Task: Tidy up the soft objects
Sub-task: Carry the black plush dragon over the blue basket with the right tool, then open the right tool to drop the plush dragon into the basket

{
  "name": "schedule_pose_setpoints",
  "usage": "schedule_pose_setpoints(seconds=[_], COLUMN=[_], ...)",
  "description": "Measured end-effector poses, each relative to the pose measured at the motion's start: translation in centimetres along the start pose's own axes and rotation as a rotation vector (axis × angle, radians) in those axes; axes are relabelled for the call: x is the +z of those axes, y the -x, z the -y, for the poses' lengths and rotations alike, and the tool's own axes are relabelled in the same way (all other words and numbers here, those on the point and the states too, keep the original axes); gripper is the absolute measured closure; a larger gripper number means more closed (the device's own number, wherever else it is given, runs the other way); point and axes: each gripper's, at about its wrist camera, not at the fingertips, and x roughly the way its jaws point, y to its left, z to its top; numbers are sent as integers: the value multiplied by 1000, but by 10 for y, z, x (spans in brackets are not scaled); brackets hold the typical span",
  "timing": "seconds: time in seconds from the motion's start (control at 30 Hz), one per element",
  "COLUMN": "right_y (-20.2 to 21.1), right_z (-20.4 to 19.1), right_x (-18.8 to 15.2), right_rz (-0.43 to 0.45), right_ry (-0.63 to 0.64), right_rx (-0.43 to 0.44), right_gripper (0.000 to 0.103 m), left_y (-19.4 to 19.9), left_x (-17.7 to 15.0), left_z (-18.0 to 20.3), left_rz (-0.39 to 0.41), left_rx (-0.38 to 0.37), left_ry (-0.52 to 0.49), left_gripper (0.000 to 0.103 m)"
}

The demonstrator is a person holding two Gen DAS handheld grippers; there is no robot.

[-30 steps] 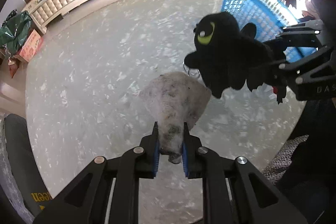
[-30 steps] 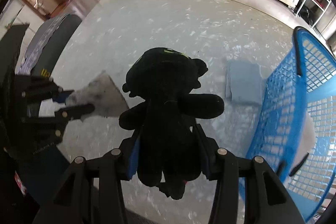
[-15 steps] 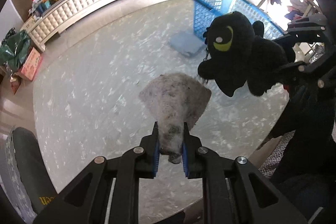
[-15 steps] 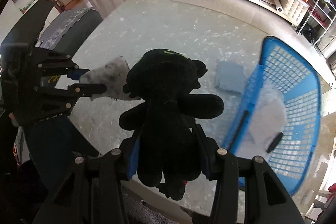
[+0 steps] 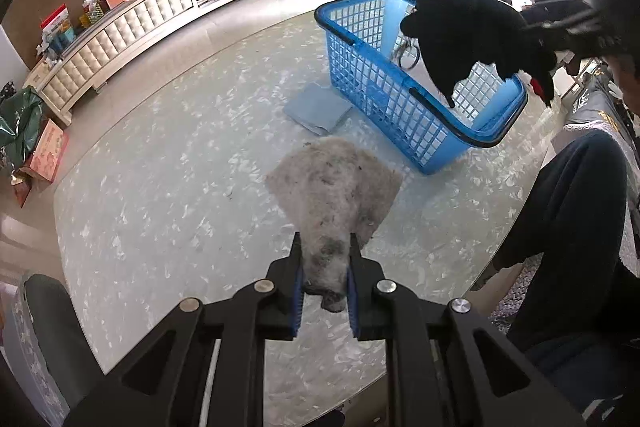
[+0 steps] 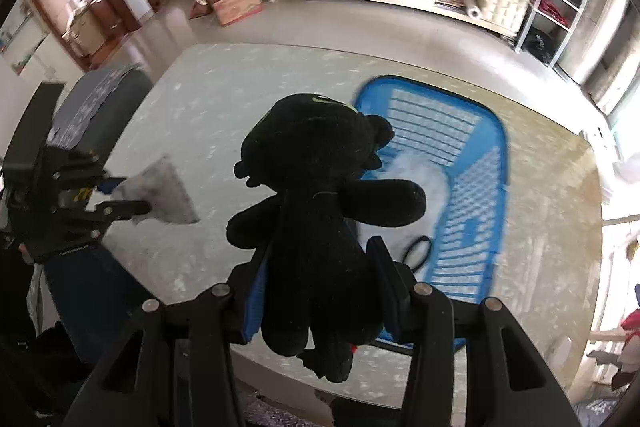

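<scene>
My left gripper (image 5: 323,269) is shut on a grey fuzzy cloth (image 5: 334,187) and holds it above the marble table. It also shows in the right wrist view (image 6: 164,195). My right gripper (image 6: 316,283) is shut on a black plush toy (image 6: 320,195) and holds it above the blue basket (image 6: 476,163). In the left wrist view the plush toy (image 5: 460,31) hangs over the basket (image 5: 380,75). A white soft item (image 6: 408,203) lies inside the basket.
A folded light-blue cloth (image 5: 318,109) lies on the marble table (image 5: 160,187) beside the basket. A person's dark-trousered leg (image 5: 568,227) is at the table's right edge. A dark chair back (image 6: 100,99) stands at the left. A white cabinet (image 5: 132,27) lines the far wall.
Both grippers have risen and the view has widened. The plush toy has moved right, over the basket. The left gripper still holds the grey cloth.
</scene>
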Motion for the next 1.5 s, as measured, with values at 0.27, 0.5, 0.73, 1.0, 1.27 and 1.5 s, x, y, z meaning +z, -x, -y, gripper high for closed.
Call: schedule_pose_setpoints(seconds=[0.27, 0.5, 0.73, 1.0, 1.27, 1.5], right_y=[-34, -74, -110, -136, -139, -119], right_z=[33, 48, 40, 32, 30, 26], right_x=[1, 8, 16, 4, -2, -10], right_rz=[-58, -128, -173, -215, -198, -186], right_ry=[-77, -90, -34, 22, 17, 1], right_rx=[-11, -8, -66, -88, -89, -89], right_gripper=[58, 58, 58, 58, 53, 30], left_y=[-14, -29, -46, -58, -52, -32], left_x=[9, 17, 23, 30, 39, 65], left_z=[3, 0, -1, 4, 14, 18], left_rz=[-30, -56, -78, -90, -79, -40], left_rx=[-13, -30, -43, -62, -65, -42], left_ry=[-12, -18, -17, -29, -64, -110], left_gripper=[88, 88, 88, 88, 88, 88])
